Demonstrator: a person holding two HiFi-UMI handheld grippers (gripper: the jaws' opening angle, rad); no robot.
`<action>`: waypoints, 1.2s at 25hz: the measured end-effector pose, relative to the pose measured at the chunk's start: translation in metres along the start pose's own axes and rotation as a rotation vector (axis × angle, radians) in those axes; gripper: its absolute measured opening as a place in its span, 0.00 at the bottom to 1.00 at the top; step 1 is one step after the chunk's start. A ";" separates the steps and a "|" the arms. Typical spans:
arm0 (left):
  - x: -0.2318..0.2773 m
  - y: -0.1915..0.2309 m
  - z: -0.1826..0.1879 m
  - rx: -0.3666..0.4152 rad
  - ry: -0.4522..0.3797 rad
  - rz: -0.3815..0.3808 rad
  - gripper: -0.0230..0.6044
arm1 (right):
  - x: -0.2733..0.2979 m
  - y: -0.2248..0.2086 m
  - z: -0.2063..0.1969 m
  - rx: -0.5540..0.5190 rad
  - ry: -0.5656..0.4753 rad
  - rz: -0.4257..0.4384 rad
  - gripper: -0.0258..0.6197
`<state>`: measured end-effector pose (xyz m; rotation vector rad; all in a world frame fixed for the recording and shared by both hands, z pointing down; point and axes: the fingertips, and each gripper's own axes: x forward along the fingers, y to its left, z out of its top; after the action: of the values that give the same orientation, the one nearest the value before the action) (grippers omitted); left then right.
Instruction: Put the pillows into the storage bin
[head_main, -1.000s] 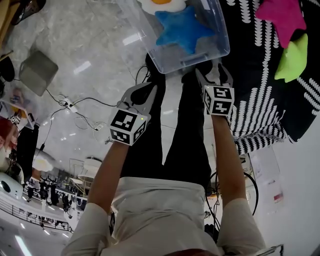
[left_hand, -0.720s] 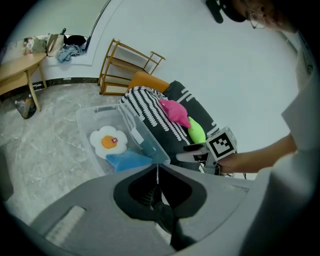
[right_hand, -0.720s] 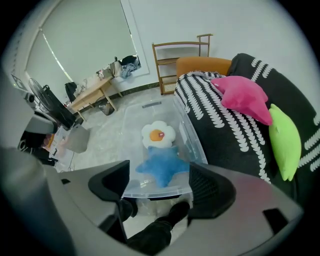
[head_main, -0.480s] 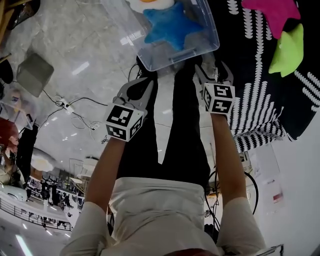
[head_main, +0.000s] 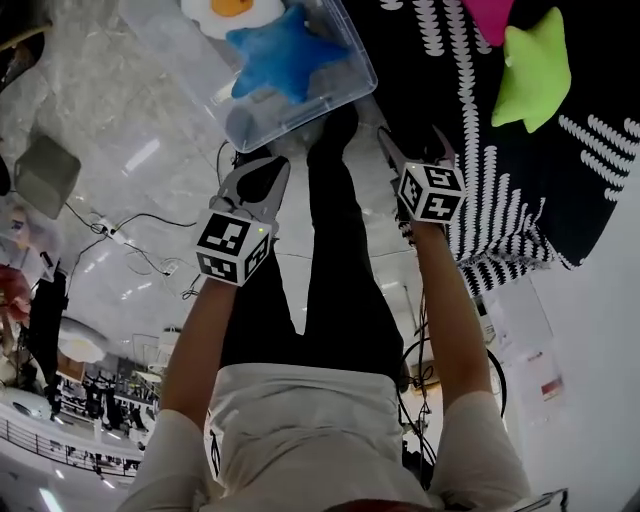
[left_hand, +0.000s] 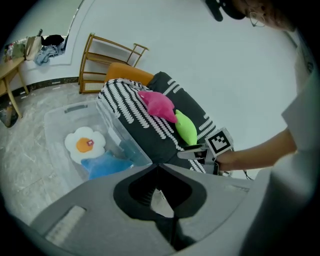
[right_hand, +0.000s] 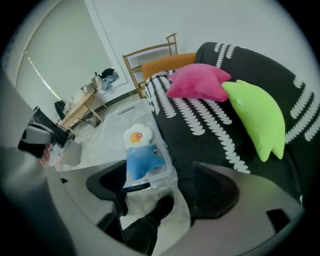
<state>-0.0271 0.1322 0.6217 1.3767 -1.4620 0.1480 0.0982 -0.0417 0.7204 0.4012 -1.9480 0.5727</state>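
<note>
Blue plush marks out the star pillow (head_main: 285, 55) lying inside the clear storage bin (head_main: 330, 95), where it touches a fried-egg pillow (head_main: 232, 8). The bin stands on the pale marble floor (head_main: 120, 120), just beside a black sofa (head_main: 560, 180) with white markings. On the sofa a pink pillow (head_main: 488, 12) and a green pillow (head_main: 530, 70) lie side by side, touching. Nearer the person, both grippers hang over the floor short of the bin, one on either side of the legs (head_main: 345, 280) in black trousers. The left gripper (head_main: 265, 170) has its fingers (left_hand: 225, 210) pressed together with nothing between them. The right gripper (head_main: 412, 142), close to the sofa's edge, has its fingers (right_hand: 240, 220) spread wide. They have just been opening, and nothing is between them.
</note>
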 end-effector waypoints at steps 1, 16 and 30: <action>0.008 -0.010 0.003 0.007 0.003 -0.010 0.07 | -0.004 -0.017 -0.002 0.037 -0.001 -0.009 0.66; 0.111 -0.113 0.053 0.081 -0.003 -0.082 0.07 | -0.033 -0.211 -0.002 0.313 -0.050 -0.123 0.68; 0.139 -0.122 0.058 0.038 -0.014 -0.067 0.07 | -0.006 -0.311 0.014 0.709 -0.101 -0.143 0.71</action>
<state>0.0664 -0.0372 0.6324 1.4585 -1.4290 0.1237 0.2497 -0.3082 0.7772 1.0161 -1.7408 1.1631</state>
